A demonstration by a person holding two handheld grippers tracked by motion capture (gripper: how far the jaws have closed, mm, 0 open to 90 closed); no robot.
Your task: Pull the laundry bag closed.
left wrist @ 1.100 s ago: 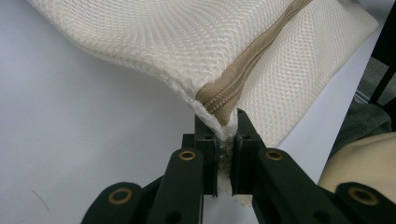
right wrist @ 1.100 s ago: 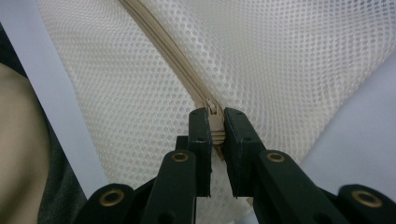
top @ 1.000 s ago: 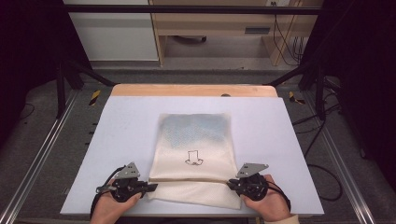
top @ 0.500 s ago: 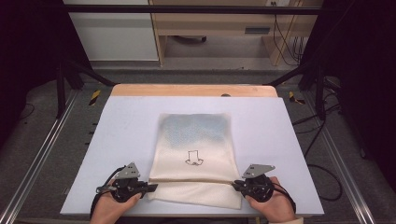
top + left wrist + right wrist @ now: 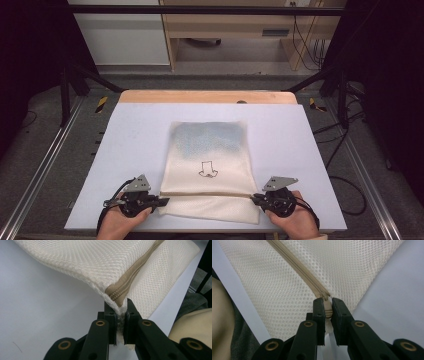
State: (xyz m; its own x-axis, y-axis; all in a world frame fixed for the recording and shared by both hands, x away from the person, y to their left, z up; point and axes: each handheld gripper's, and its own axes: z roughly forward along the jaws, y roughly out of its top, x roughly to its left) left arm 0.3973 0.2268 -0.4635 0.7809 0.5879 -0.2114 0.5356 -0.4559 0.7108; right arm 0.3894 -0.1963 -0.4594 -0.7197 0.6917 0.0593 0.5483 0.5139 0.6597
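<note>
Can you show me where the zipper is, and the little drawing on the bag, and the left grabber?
zipper point(image 5: 297, 266), right gripper view, on its tan tape.
little drawing point(image 5: 207, 169), high view, on its middle.
left gripper point(image 5: 162, 202), high view, between its jaw tips.

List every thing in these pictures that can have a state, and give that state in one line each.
Cream mesh laundry bag: flat on the table, near end folded over, dark contents at far end.
Tan zipper: closed along the stretch in view.
Left gripper: jaws shut on the bag's corner at the zipper's end.
Right gripper: jaws shut on the zipper's end.
Pale blue table top: bearing the bag.
</note>
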